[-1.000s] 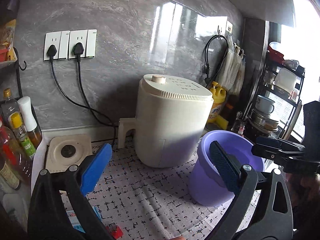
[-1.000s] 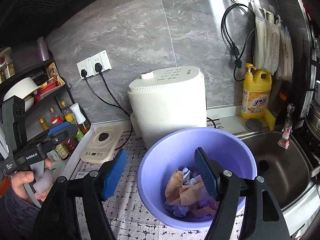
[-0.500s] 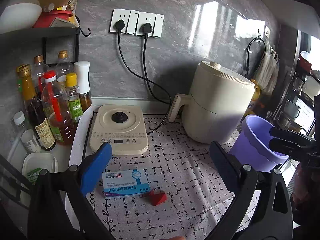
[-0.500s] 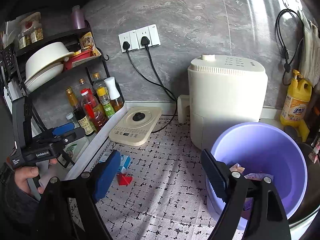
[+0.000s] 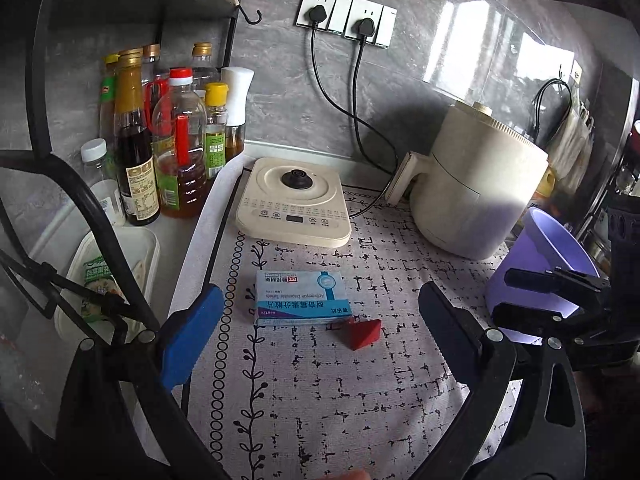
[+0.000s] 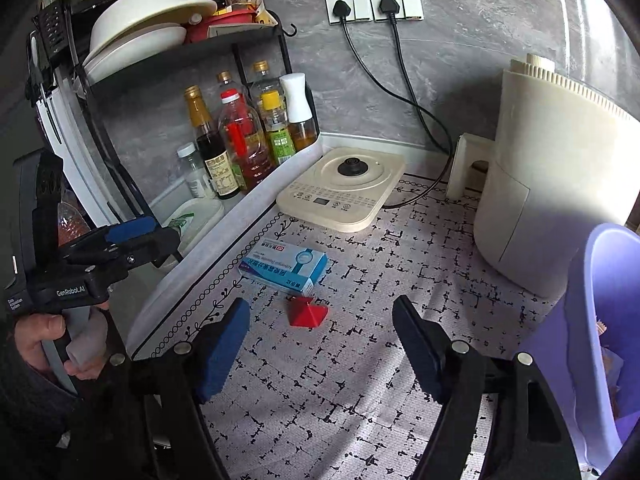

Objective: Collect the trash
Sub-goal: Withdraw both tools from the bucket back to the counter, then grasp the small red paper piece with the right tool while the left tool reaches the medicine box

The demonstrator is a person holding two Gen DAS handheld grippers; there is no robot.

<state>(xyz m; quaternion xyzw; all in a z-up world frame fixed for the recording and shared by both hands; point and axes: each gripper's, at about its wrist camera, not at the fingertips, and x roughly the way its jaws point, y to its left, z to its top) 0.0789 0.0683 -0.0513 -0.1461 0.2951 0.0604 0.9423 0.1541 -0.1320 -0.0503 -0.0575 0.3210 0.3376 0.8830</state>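
Trash: a blue-and-white medicine box (image 5: 301, 297) and a small red pyramid-shaped piece (image 5: 361, 333) lie on the patterned counter mat (image 5: 360, 400), almost touching, the red piece nearer the grippers.
Change of view: a second ago both cameras faced the air fryer (image 5: 476, 184) and the purple bin (image 6: 600, 344); both have since swung left and tipped down, so the two pieces of trash now sit ahead of both grippers.
Left gripper (image 5: 316, 344): jaws wide apart, nothing between the pads; the box and red piece lie just ahead, framed by its fingers, not touched.
Right gripper (image 6: 320, 344): jaws apart and closing a little at this moment, with nothing between them; the red piece lies just ahead of its fingertips, the box beyond that.
Bin: now at the right gripper's right side, close by; crumpled paper shows inside it at the right edge of the right wrist view.
Meaning for the task: judged from the swing away from the bin, one deposit looks finished and the search for the next item has found two. Neither is gripped yet.
Next step: probably a descent onto the red piece or the box, then a carry back right to the bin.
Bystanders: induction plate (image 5: 294, 204) and sauce bottles (image 5: 176, 140) sit beyond the trash, well clear.
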